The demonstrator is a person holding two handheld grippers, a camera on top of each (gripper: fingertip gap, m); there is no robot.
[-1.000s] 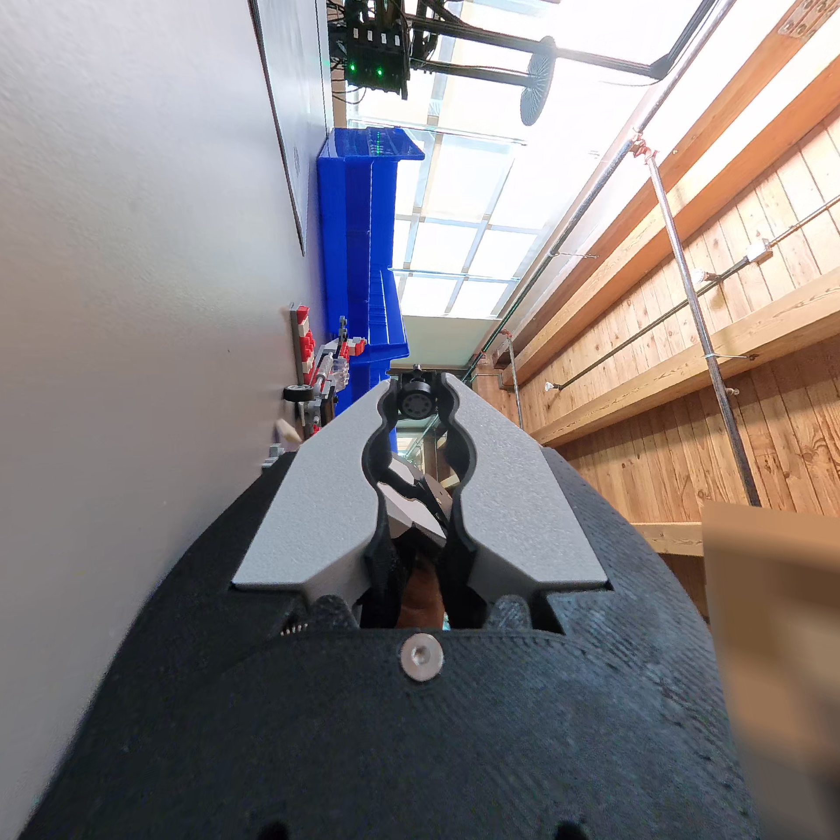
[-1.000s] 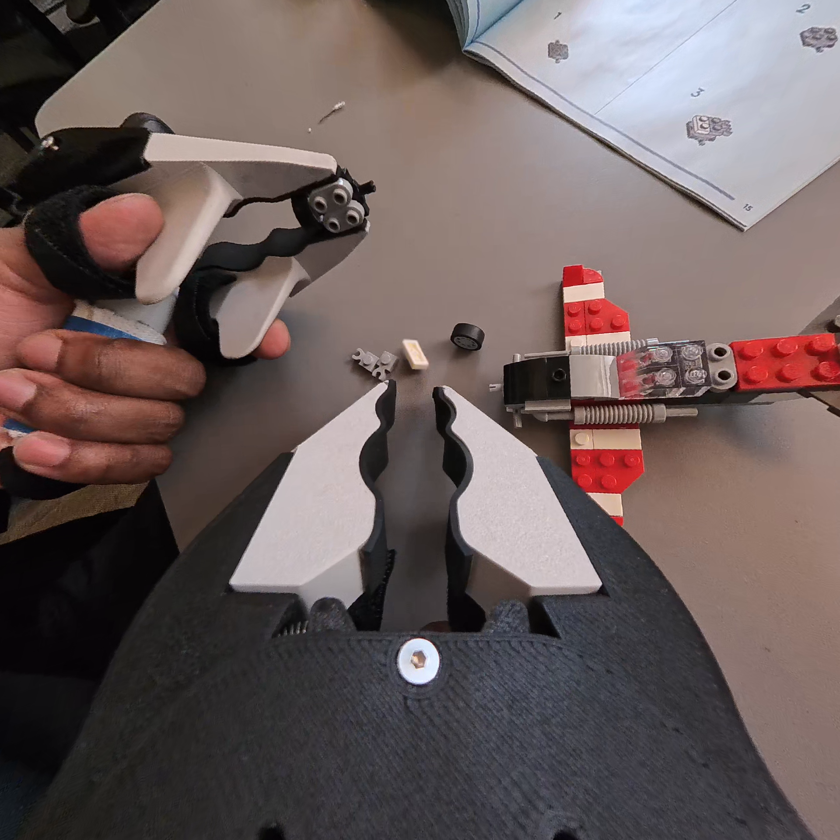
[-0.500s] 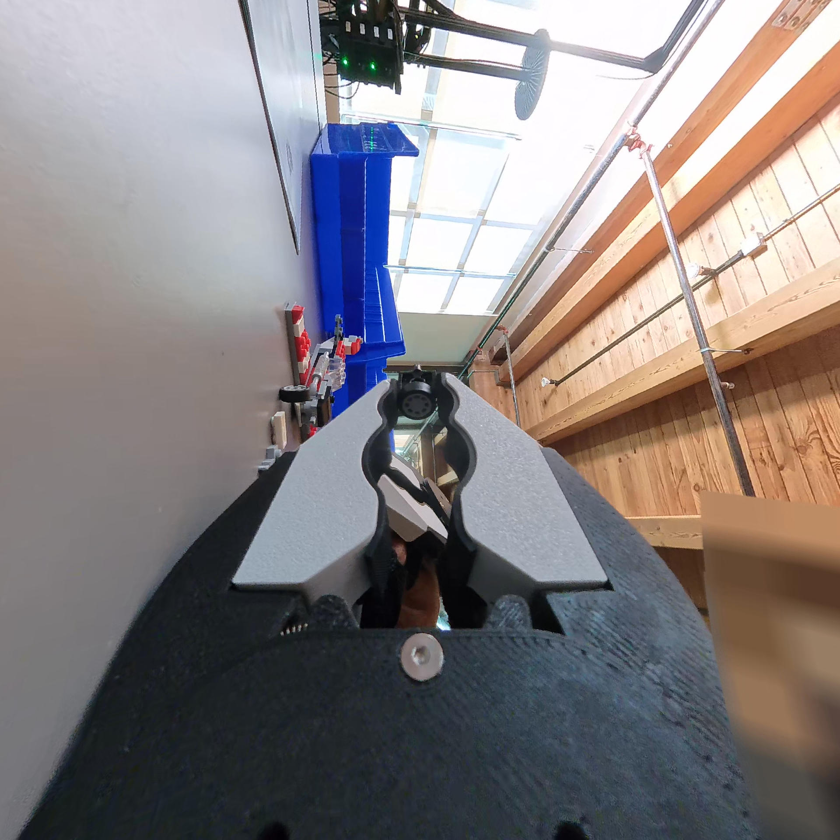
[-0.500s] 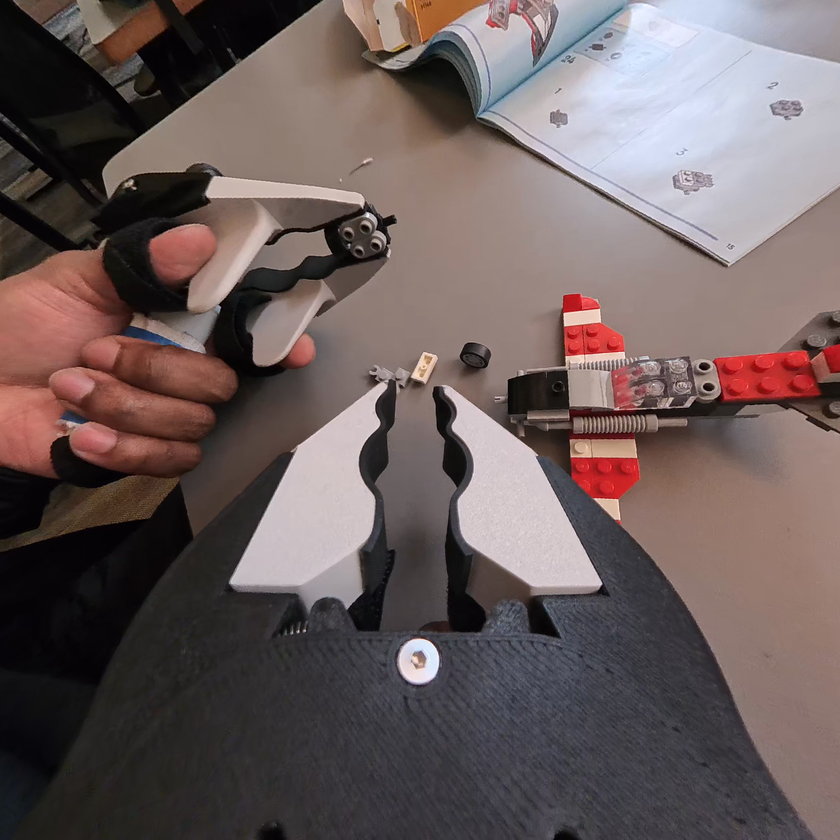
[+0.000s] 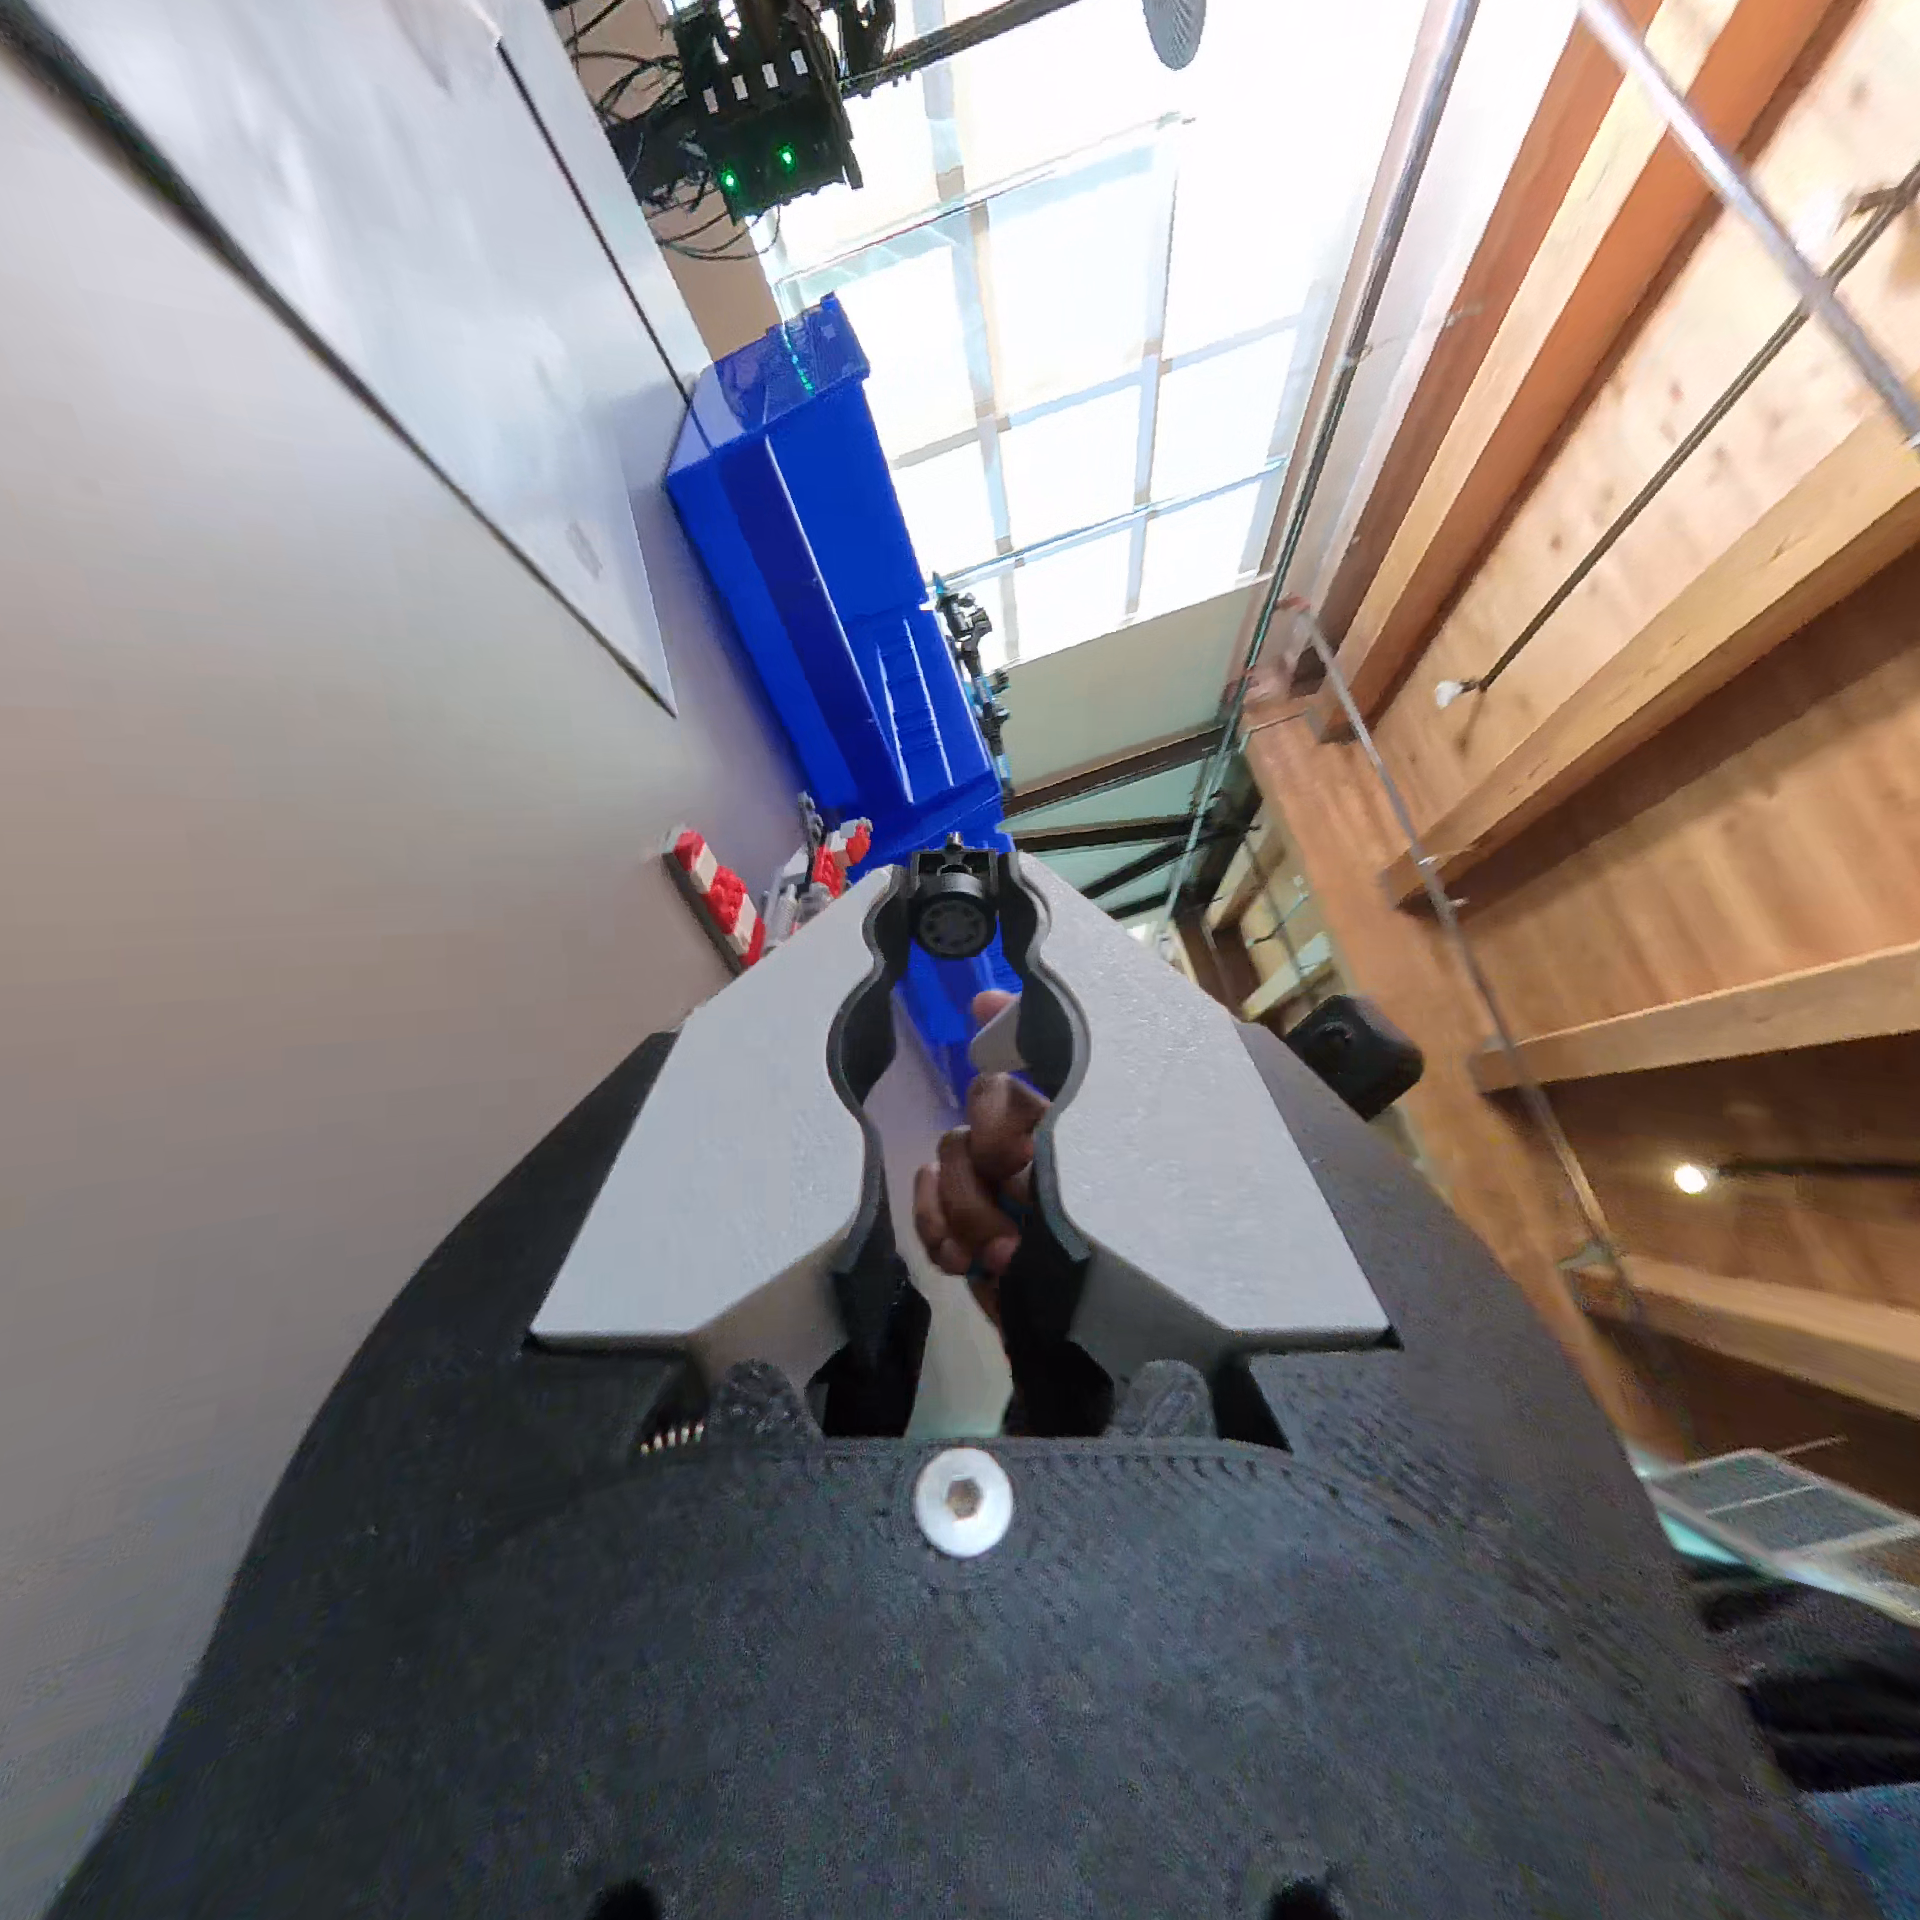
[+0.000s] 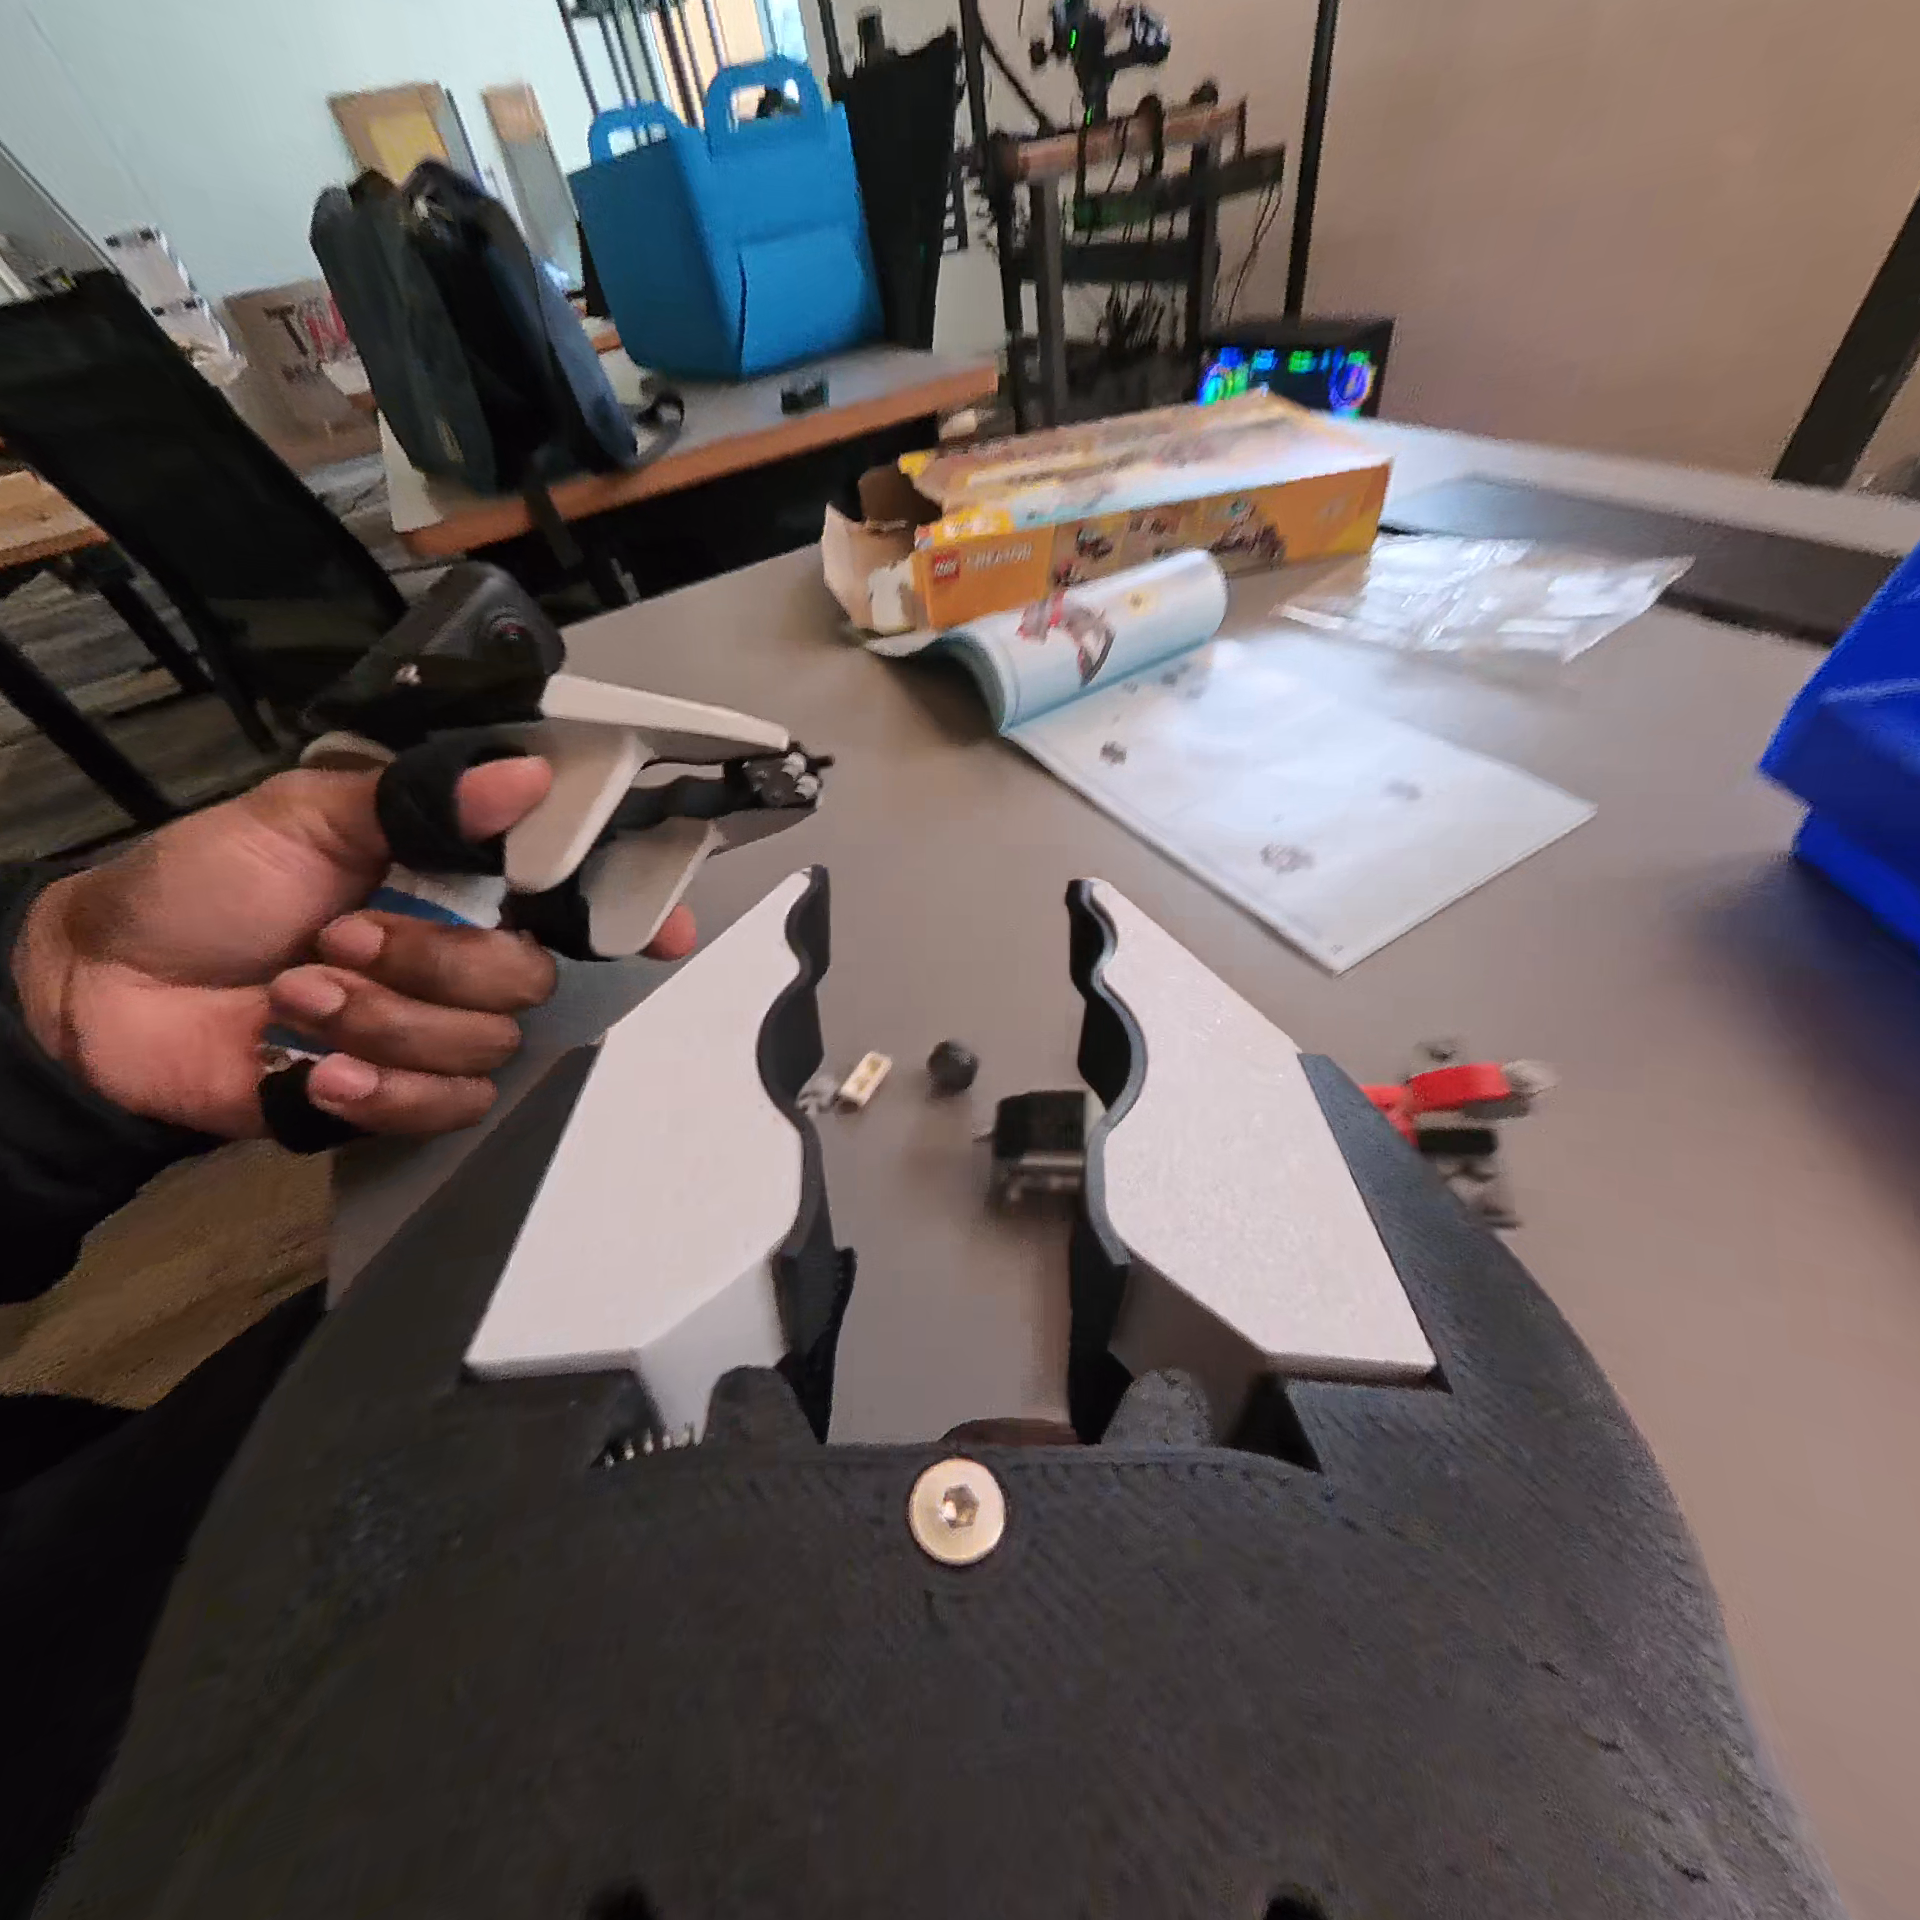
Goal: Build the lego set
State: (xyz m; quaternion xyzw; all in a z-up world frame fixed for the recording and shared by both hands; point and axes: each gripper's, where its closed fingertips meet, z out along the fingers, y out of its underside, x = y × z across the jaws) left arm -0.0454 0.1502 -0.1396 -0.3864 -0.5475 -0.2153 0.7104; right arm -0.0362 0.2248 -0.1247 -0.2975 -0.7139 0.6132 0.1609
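Two grippers are in play. The left gripper (image 5: 951, 914) is clamped at its very tips on a small black wheel piece (image 5: 948, 923), held up off the grey table (image 6: 1039, 790); in the right wrist view the same left gripper (image 6: 784, 774) is seen raised at left in a hand (image 6: 281, 956). The right gripper (image 6: 945, 904) is spread wide with nothing between its fingers, above the loose parts.

The red-and-white plane model (image 6: 1455, 1107) lies on the table just right of the right gripper, its dark nose section (image 6: 1039, 1143) showing between the fingers. A loose black tyre (image 6: 951, 1065), a tan tile (image 6: 868, 1075) and a tiny grey piece (image 6: 821, 1091) lie close together left of it. The instruction booklet (image 6: 1299, 790) and box (image 6: 1122, 520) sit farther back.

Handling, as judged:
- All parts are taken to be light, rigid plastic with smooth faces; slip is likely under a tip pinch.
- The wheel piece is round, so it is best gripped across flat faces, not the tread, or it may roll out.
- The model is likely fragile at stud joints; wings could pop off. It should be held across the fuselage near the nose, not by the wings.
- Press force should be taken against the table.
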